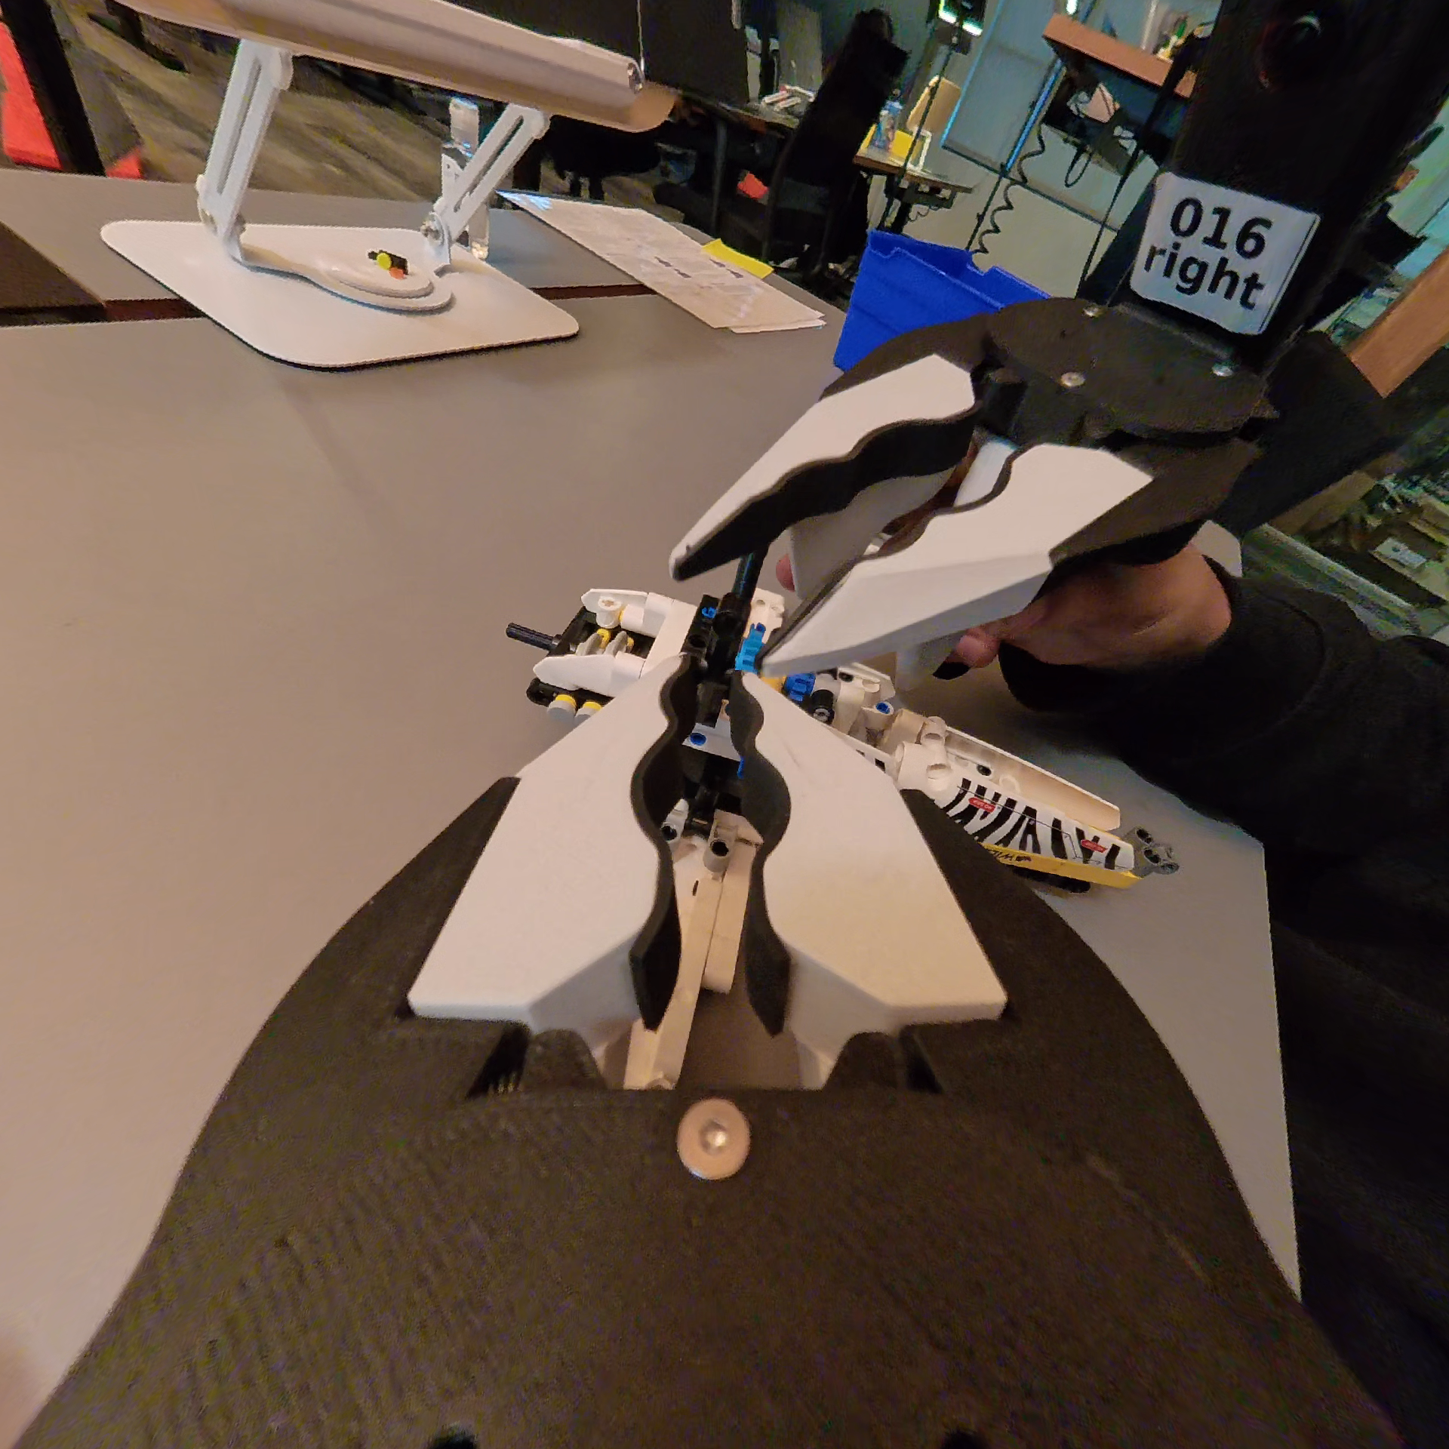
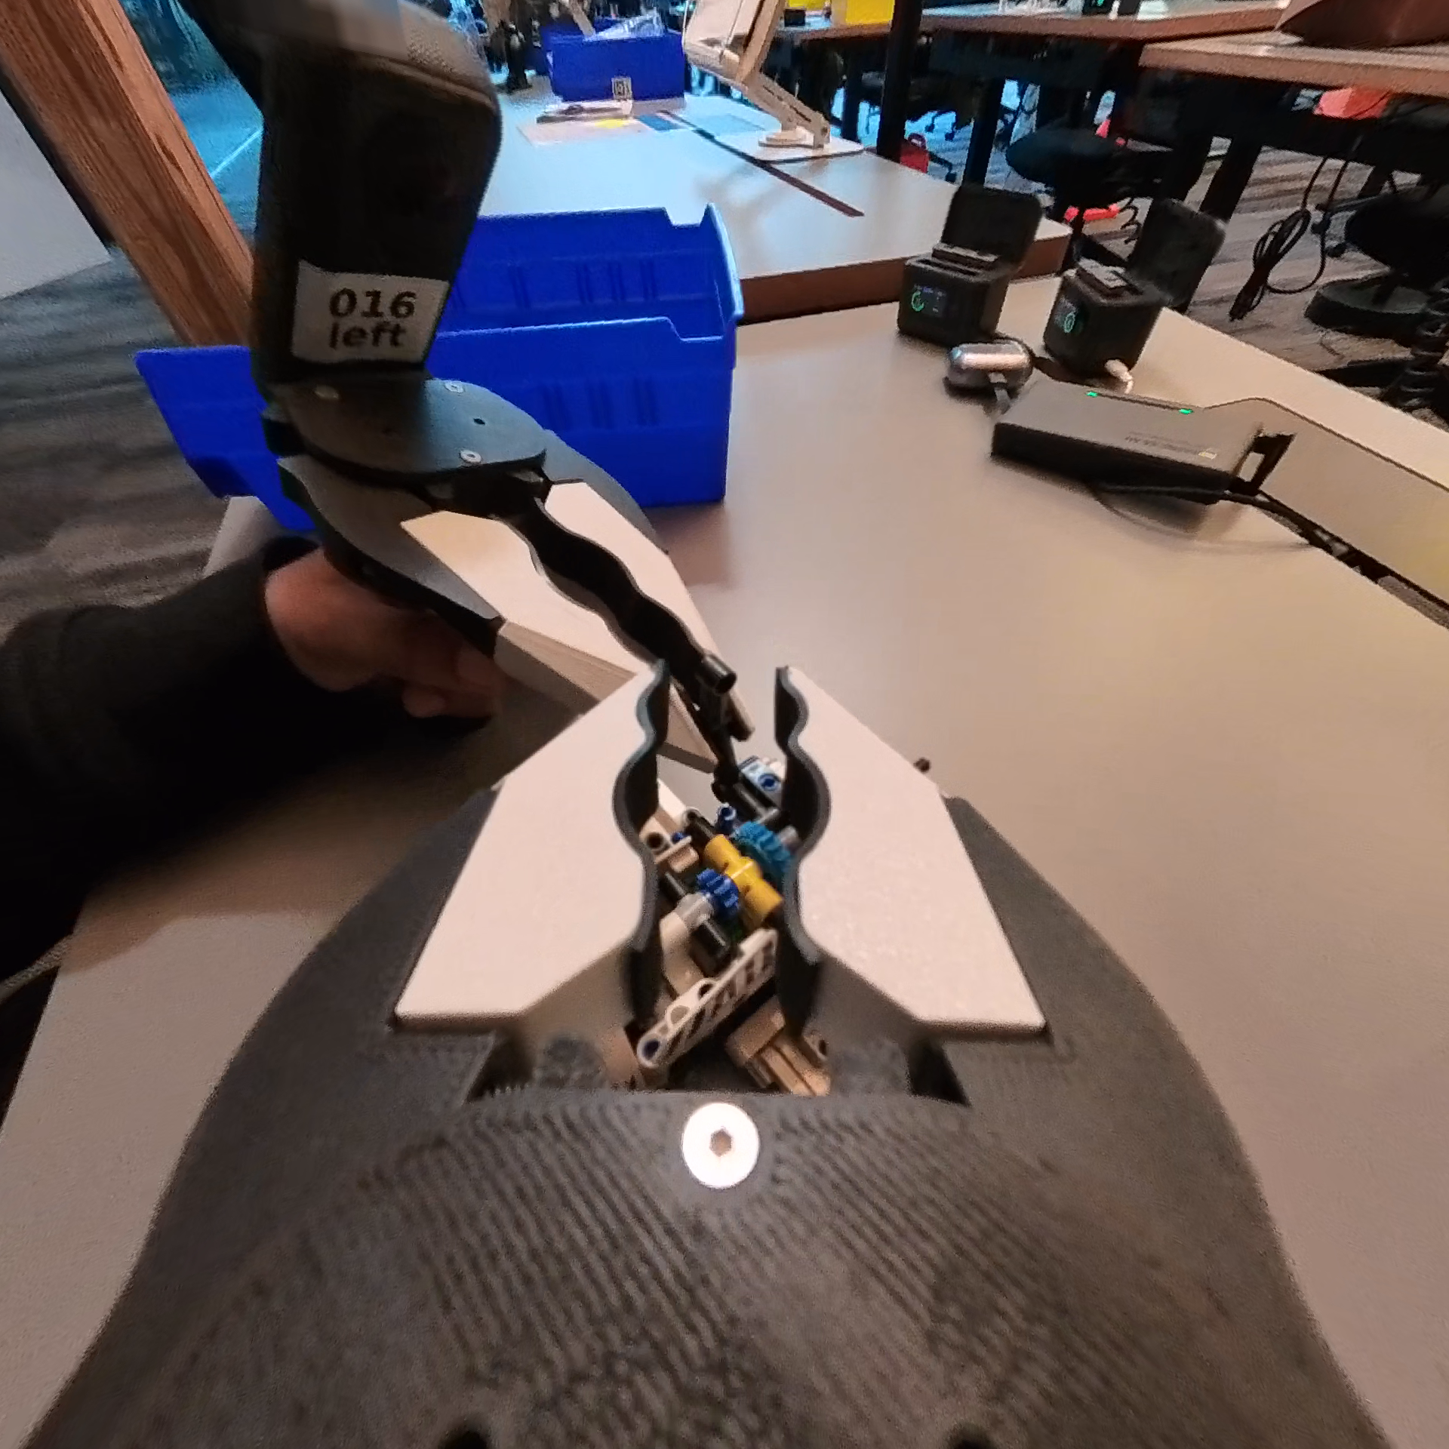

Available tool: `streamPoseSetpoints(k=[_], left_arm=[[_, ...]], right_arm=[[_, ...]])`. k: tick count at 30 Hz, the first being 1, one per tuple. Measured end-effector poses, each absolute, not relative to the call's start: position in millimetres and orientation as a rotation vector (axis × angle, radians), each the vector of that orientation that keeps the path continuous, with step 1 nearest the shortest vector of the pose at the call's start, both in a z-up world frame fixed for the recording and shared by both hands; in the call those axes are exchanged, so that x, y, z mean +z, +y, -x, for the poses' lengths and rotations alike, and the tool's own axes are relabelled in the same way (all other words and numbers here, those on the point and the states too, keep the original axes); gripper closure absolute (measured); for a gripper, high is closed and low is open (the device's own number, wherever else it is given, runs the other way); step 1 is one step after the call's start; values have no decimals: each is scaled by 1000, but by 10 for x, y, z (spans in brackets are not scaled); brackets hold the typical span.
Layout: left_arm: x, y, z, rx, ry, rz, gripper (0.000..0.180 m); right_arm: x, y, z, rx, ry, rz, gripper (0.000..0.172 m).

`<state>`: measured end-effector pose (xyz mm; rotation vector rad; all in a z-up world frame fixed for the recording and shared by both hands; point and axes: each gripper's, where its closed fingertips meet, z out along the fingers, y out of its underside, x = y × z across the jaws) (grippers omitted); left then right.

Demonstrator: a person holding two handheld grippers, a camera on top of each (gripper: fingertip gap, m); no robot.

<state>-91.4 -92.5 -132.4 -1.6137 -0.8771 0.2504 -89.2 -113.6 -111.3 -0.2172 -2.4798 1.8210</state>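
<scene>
The left gripper [image 1: 712, 678] is clenched on a black upright part [image 1: 709, 666] of a toy brick model [image 1: 784, 729] lying near the right edge of the grey tabletop [image 1: 274, 627]. The right gripper [image 2: 721, 690] stands parted over the model; a black rod [image 2: 717, 725] rises between its fingers without either pad pressing on it. Farther off, a blue bin [image 2: 596, 345] sits at the tabletop's edge, and black chargers [image 2: 1098, 314] stand toward the far right corner.
</scene>
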Motion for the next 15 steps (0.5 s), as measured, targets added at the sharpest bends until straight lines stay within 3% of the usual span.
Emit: streamPoseSetpoints(k=[4,15], left_arm=[[-1312,-913,902,247,-864,1614,178],[-1318,-875,919,203,-898,1610,177]], right_arm=[[-1108,-1153,860,1843,-2481,206,164],[-1050,-1115,909,1919,-2481,381,166]])
